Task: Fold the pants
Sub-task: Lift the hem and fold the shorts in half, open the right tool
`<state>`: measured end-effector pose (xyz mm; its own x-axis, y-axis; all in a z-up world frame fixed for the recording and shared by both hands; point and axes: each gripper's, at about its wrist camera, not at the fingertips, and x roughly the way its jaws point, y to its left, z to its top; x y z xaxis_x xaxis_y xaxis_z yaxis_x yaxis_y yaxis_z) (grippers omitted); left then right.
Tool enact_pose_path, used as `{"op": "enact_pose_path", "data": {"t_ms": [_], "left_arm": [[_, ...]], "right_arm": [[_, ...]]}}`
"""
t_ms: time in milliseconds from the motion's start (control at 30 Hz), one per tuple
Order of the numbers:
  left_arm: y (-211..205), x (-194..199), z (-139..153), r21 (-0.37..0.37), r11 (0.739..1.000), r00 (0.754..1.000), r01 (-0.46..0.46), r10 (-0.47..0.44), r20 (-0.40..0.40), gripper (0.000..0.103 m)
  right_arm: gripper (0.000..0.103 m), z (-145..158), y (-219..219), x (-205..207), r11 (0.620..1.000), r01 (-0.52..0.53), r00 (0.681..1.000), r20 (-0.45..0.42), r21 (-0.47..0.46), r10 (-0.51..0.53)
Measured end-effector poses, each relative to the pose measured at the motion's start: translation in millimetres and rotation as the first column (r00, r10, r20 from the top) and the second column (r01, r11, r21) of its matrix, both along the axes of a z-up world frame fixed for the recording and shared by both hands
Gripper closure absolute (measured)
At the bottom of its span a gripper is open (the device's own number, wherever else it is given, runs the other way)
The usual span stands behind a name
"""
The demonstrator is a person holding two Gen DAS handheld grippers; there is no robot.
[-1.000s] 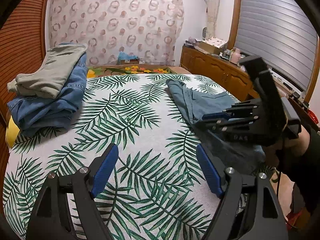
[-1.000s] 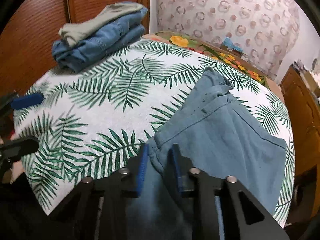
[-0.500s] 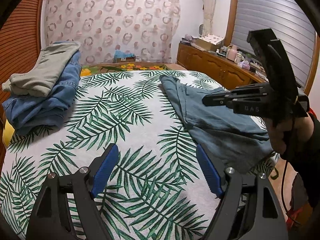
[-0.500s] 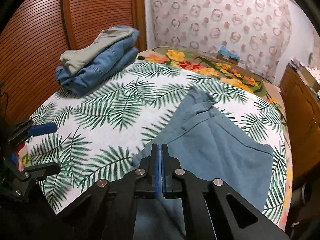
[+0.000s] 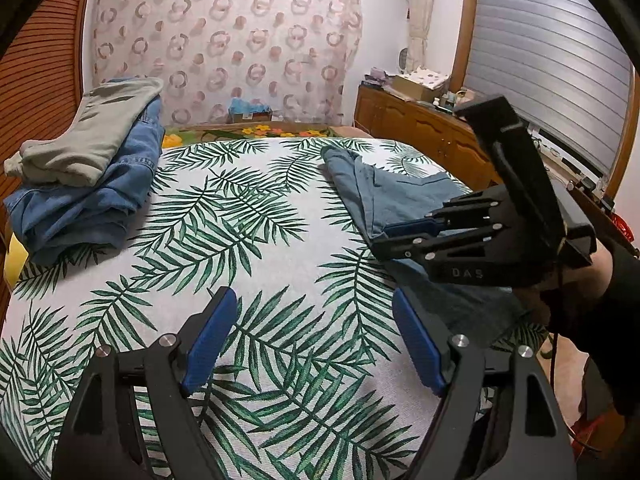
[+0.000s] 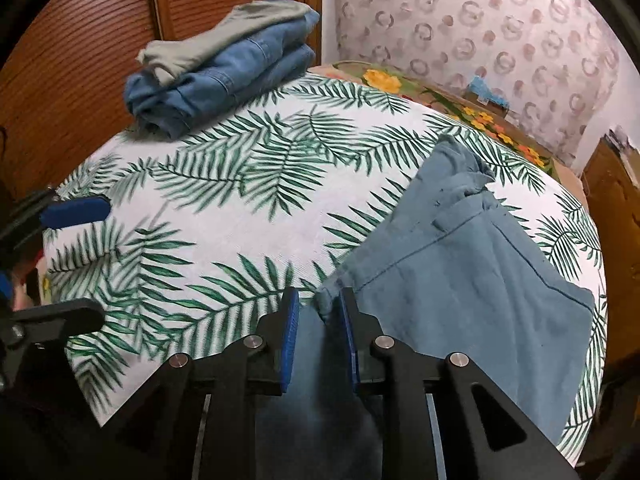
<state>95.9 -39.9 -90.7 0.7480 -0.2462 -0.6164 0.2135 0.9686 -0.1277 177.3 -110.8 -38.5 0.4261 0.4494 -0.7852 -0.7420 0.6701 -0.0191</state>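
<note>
Grey-blue pants (image 6: 452,280) lie on the right side of a bed with a palm-leaf cover (image 6: 248,216); they also show in the left wrist view (image 5: 400,196). My right gripper (image 6: 318,312) is low at the pants' near left edge, jaws a little apart, with a fold of the fabric standing between the pads. In the left wrist view the right gripper (image 5: 384,236) sits over the pants. My left gripper (image 5: 312,332) is wide open and empty above the bare bed cover, left of the pants.
A stack of folded clothes, blue jeans (image 5: 88,200) under a grey-green garment (image 5: 92,136), sits at the bed's far left corner by a wooden slatted wall (image 6: 80,40). A wooden dresser (image 5: 424,132) with clutter stands right of the bed.
My right gripper was fully shut and raised half a second ago; now it is lower with jaws slightly apart around the pants' edge. The left gripper stays open, nearly still.
</note>
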Motion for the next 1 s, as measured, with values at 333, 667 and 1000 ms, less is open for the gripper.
{"op": "enact_pose_path", "data": {"t_ms": [333, 667, 1000], "left_arm": [[-5, -1, -2, 0.006, 1.000, 1.000, 0.012, -0.012, -0.007, 0.022], [-8, -1, -5, 0.010, 1.000, 1.000, 0.020, -0.020, -0.011, 0.022], [-8, -1, -5, 0.010, 1.000, 1.000, 0.022, -0.022, -0.010, 0.022]], "right_arm": [[0.100, 18, -22, 8, 0.993, 0.057, 0.998, -0.005, 0.107, -0.057], [0.100, 33, -53, 15, 0.967, 0.119, 0.993, -0.034, 0.224, -0.114], [0.100, 45, -72, 22, 0.961, 0.167, 0.985, -0.003, 0.219, -0.171]]}}
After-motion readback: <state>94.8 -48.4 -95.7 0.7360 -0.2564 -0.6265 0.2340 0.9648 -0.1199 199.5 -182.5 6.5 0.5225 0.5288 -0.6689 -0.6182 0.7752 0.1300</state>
